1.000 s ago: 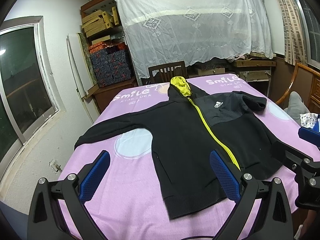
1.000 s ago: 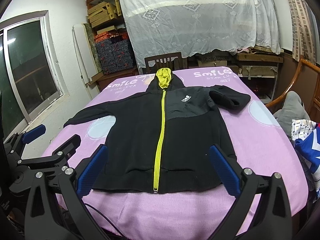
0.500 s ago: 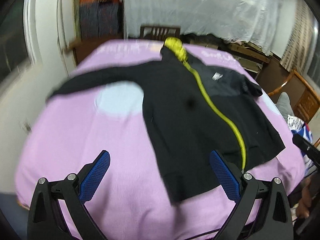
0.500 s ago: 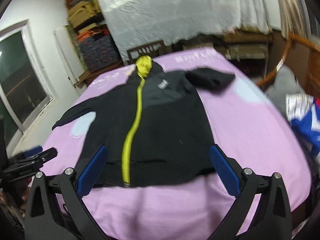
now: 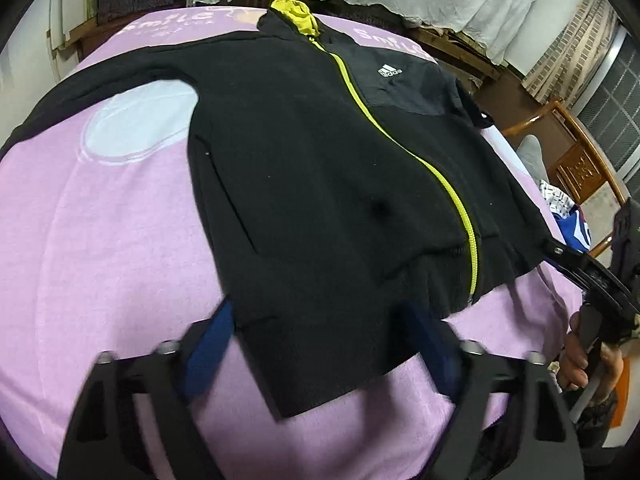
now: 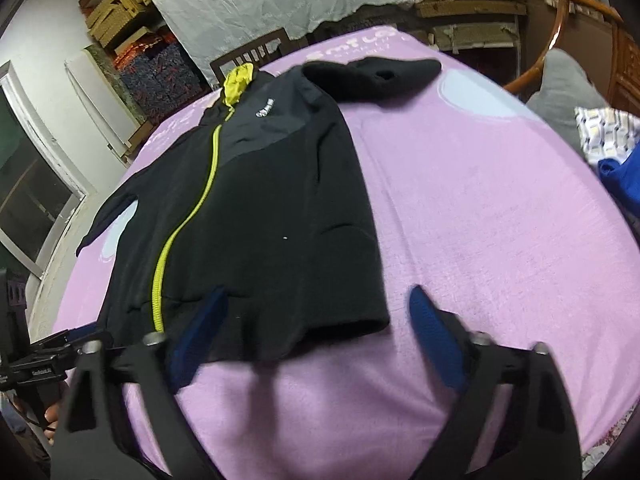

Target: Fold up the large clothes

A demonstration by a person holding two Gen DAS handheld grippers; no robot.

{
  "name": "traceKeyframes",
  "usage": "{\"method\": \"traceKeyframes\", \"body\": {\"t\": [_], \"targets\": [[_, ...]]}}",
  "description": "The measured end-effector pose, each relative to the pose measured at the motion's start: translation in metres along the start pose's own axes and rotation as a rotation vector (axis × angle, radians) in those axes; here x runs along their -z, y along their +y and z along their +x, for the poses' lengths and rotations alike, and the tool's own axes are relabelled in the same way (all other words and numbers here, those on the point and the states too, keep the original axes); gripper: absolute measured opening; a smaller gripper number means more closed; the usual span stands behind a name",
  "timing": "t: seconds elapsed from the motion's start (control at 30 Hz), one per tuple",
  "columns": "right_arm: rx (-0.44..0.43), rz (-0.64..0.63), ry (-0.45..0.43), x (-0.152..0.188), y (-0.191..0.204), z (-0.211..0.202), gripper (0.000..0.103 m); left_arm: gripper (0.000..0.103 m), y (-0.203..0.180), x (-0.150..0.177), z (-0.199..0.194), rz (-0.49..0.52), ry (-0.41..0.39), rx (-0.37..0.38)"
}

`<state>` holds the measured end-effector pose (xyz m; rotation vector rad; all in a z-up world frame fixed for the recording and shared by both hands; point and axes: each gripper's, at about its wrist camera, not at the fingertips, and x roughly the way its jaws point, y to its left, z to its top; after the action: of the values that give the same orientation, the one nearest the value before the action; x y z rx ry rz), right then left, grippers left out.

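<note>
Black fleece hoodie [image 5: 320, 184] lies flat and unfolded, zipped, on the purple blanket [image 6: 500, 208]; my left gripper [image 5: 320, 344] and right gripper [image 6: 316, 328], jaws just narrowing yet holding nothing, straddle its hem corners, so I judge all folding remains.

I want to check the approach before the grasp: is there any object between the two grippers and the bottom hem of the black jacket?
Nothing visible is in the way. The left gripper and the right gripper are open, their jaws have just been closing, and each straddles the hem of the black jacket. Only bare pink blanket lies nearby.
</note>
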<state>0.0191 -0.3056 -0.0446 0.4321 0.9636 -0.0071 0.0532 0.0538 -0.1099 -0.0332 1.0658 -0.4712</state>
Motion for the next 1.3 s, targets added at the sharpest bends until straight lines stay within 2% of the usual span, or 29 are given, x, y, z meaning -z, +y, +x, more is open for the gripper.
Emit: {"method": "traceKeyframes", "body": {"t": [0.03, 0.07, 0.1, 0.13, 0.17, 0.2, 0.27, 0.37, 0.4, 0.5, 0.57, 0.6, 0.63, 0.7, 0.77, 0.8, 0.83, 0.9, 0.97, 1.1, 1.17, 1.3], "targets": [[-0.026, 0.022, -0.001, -0.003, -0.005, 0.006, 0.066, 0.074, 0.001, -0.001, 0.0, -0.005, -0.009, -0.001], [-0.031, 0.035, -0.014, -0.004, -0.007, 0.006, 0.063, 0.062, 0.002, -0.002, 0.0, -0.008, -0.02, -0.012], [-0.029, 0.038, -0.017, -0.007, -0.008, 0.009, 0.052, 0.052, 0.001, -0.004, 0.0, -0.005, -0.025, -0.027], [-0.049, 0.036, -0.007, -0.009, -0.007, 0.013, 0.031, 0.026, 0.002, -0.006, -0.002, -0.001, -0.035, -0.048], [-0.073, 0.04, 0.005, -0.01, -0.008, 0.015, 0.022, 0.014, 0.005, -0.008, -0.006, -0.004, -0.048, -0.059], [-0.09, 0.047, 0.007, -0.011, -0.007, 0.014, 0.015, 0.014, 0.013, -0.01, -0.012, -0.027, -0.055, -0.015], [-0.114, 0.05, 0.003, -0.013, -0.003, 0.007, 0.011, 0.014, 0.022, -0.016, -0.023, -0.06, -0.08, 0.024], [-0.262, 0.058, 0.04, -0.01, 0.014, -0.011, 0.009, 0.014, 0.035, -0.021, -0.053, -0.079, -0.152, 0.021], [-0.277, 0.035, 0.053, -0.006, 0.023, -0.014, 0.009, 0.013, 0.039, -0.021, -0.064, -0.082, -0.181, -0.005], [-0.258, -0.037, 0.082, 0.008, 0.041, -0.015, 0.009, 0.013, 0.054, -0.016, -0.078, -0.098, -0.201, -0.048], [-0.202, -0.063, 0.094, 0.016, 0.042, -0.007, 0.009, 0.013, 0.061, -0.008, -0.066, -0.11, -0.145, -0.048], [-0.168, -0.073, 0.104, 0.017, 0.04, -0.003, 0.009, 0.013, 0.062, -0.002, -0.052, -0.113, -0.088, -0.066], [-0.153, -0.08, 0.111, 0.019, 0.04, -0.001, 0.009, 0.013, 0.063, 0.001, -0.046, -0.111, -0.068, -0.082], [-0.141, -0.091, 0.115, 0.019, 0.038, -0.002, 0.01, 0.015, 0.063, 0.004, -0.043, -0.106, -0.061, -0.095], [-0.113, -0.107, 0.132, 0.016, 0.034, -0.006, 0.023, 0.02, 0.062, 0.002, -0.051, -0.098, -0.074, -0.094], [-0.108, -0.109, 0.128, 0.016, 0.033, -0.009, 0.034, 0.026, 0.06, 0.0, -0.058, -0.088, -0.093, -0.107], [-0.105, -0.107, 0.103, 0.012, 0.03, -0.015, 0.038, 0.034, 0.058, -0.002, -0.066, -0.076, -0.117, -0.132], [-0.088, -0.098, 0.045, 0.007, 0.028, -0.028, 0.038, 0.078, 0.055, -0.004, -0.083, -0.055, -0.17, -0.19], [-0.086, -0.102, -0.017, -0.009, 0.028, -0.042, 0.038, 0.081, 0.051, -0.011, -0.095, -0.04, -0.213, -0.205], [-0.133, -0.196, -0.054, -0.056, 0.059, -0.034, 0.038, 0.082, 0.032, -0.058, -0.084, 0.034, -0.187, -0.13], [-0.14, -0.231, -0.042, -0.086, 0.076, -0.013, 0.038, 0.082, 0.014, -0.095, -0.061, 0.071, -0.179, -0.119], [-0.092, -0.247, 0.004, -0.139, 0.103, 0.048, 0.038, 0.082, -0.004, -0.157, -0.01, 0.088, -0.142, -0.11]]}}
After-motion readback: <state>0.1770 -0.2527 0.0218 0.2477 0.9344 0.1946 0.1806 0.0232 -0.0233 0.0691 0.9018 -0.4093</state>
